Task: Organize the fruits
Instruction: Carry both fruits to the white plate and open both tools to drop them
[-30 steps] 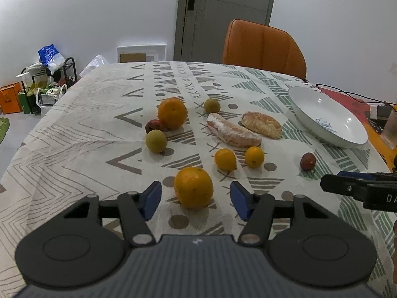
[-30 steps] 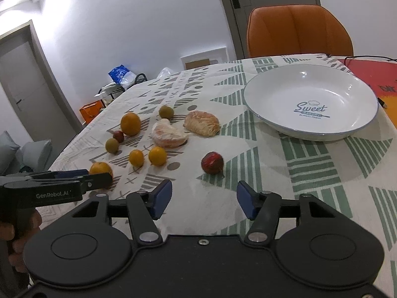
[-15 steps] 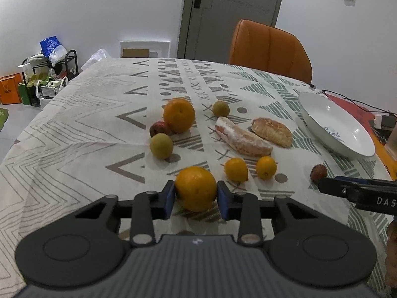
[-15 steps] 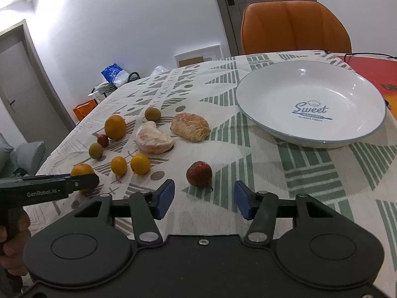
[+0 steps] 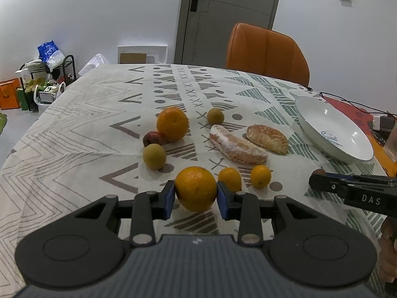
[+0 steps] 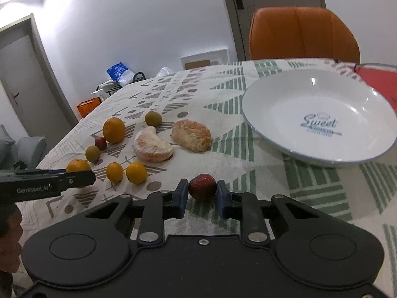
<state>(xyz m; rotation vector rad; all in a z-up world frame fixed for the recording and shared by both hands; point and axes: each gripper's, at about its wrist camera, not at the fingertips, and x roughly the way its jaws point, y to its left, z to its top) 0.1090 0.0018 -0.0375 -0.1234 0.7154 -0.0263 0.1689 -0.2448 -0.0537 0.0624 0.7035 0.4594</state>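
Observation:
My left gripper (image 5: 196, 197) is shut on a large orange (image 5: 196, 186) at the near side of the patterned tablecloth (image 5: 86, 134), its blue pads pressing both sides. My right gripper (image 6: 201, 195) is shut on a small dark red fruit (image 6: 201, 190) resting on the cloth. The white plate (image 6: 320, 99) lies beyond it to the right with nothing in it. On the cloth lie another orange (image 5: 172, 123), two small oranges (image 5: 229, 178), two green fruits (image 5: 153, 156), a red fruit (image 5: 151, 137) and two peeled citrus pieces (image 5: 237, 145).
An orange chair (image 5: 266, 49) stands at the table's far side before a grey door (image 5: 228, 17). A red mat (image 6: 377, 79) with a cable lies behind the plate. A rack with bags (image 5: 42, 82) stands on the floor at the left.
The left gripper closed on the near orange and has kept its grip. The right gripper moved forward around the red fruit and closed on it.

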